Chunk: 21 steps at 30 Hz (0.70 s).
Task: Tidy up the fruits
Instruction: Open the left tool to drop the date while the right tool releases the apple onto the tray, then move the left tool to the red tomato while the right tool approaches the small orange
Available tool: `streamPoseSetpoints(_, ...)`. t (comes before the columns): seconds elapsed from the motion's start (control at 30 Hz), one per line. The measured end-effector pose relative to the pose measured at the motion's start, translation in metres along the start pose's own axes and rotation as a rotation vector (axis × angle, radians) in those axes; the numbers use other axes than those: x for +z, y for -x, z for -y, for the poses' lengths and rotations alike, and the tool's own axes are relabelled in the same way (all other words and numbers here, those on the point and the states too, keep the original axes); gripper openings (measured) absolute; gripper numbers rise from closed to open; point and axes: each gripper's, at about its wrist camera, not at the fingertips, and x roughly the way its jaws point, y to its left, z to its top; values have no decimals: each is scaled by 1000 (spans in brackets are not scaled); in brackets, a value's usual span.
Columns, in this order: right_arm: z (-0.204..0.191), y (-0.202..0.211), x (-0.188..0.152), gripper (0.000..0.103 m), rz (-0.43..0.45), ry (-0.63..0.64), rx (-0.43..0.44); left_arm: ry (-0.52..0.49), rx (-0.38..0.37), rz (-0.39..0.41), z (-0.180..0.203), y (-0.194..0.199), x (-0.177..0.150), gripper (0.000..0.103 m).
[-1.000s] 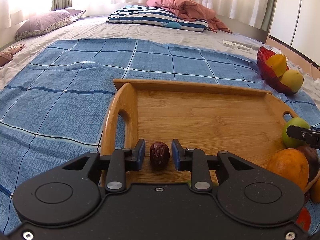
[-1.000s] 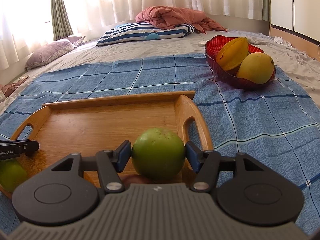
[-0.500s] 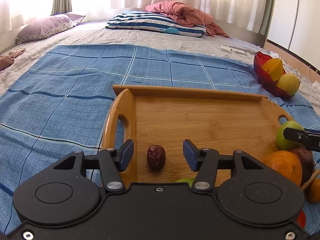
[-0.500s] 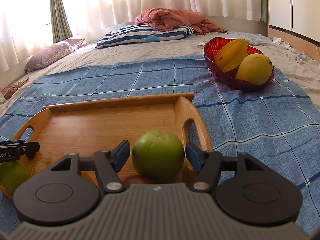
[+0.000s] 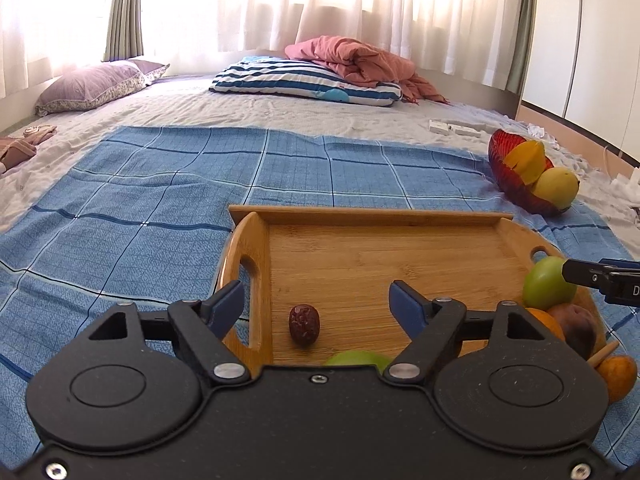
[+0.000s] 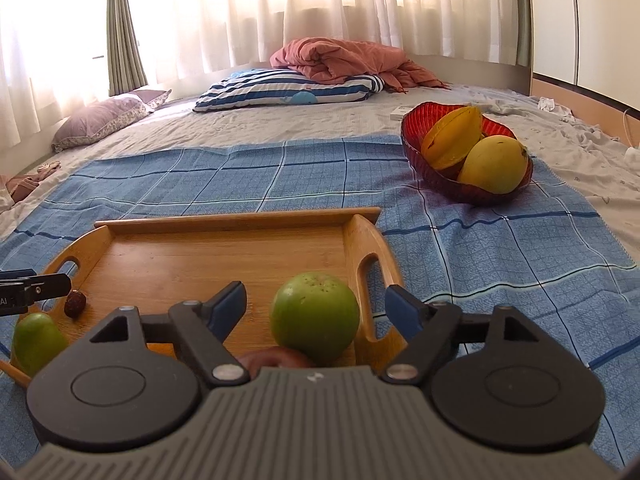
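From the left wrist view, the left tongs (image 5: pixel 316 306) are spreading apart, their blue pads clear of everything. Between them, touching neither pad, a wrinkled dark red date (image 5: pixel 304 325) lies on the floor of the wooden tray (image 5: pixel 372 216), close to the tray's left handle. The tray sits on a blue checked sheet (image 5: pixel 160 200) spread over the bed. At the tray's right end a green apple (image 5: pixel 548 284) sits above an orange fruit (image 5: pixel 546 322) and a dark purple one (image 5: pixel 576 330), with another small orange fruit (image 5: pixel 616 376) just outside the rim. The top of another green fruit (image 5: pixel 358 358) peeks over the tongs' body. Well beyond the tray to the right, a red bowl (image 5: pixel 516 188) holds a star fruit (image 5: pixel 526 160) and a yellow mango (image 5: pixel 556 188).

From the right wrist view, the right tongs (image 6: pixel 316 304) are likewise widening, and the green apple (image 6: pixel 315 318) stands between the pads without either one pressing it (there is a visible gap on both sides). It rests at the tray's (image 6: pixel 240 216) right end, beside the right handle, with a reddish fruit (image 6: pixel 276 358) half hidden beneath it. At far left a fingertip of the left tongs (image 6: pixel 36 286) reaches in near the date (image 6: pixel 75 304), and a green pear-shaped fruit (image 6: pixel 38 342) sits at the tray's near left corner. The red bowl (image 6: pixel 448 184) with star fruit (image 6: pixel 454 138) and mango (image 6: pixel 494 164) stands apart on the sheet.
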Motion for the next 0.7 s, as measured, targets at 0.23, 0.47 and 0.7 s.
streamPoseSetpoints(0.23, 2, 27, -3, 90, 53, -4, -3, -20, -44, 44, 14, 32, -6, 82)
streamPoseSetpoints(0.47, 1, 50, -12, 93, 101, 15, -20, -42, -92, 50, 32, 56, -18, 83)
streamPoseSetpoints(0.7, 4, 72, -32, 98, 145, 32, -26, -70, -134, 60, 52, 73, -36, 91)
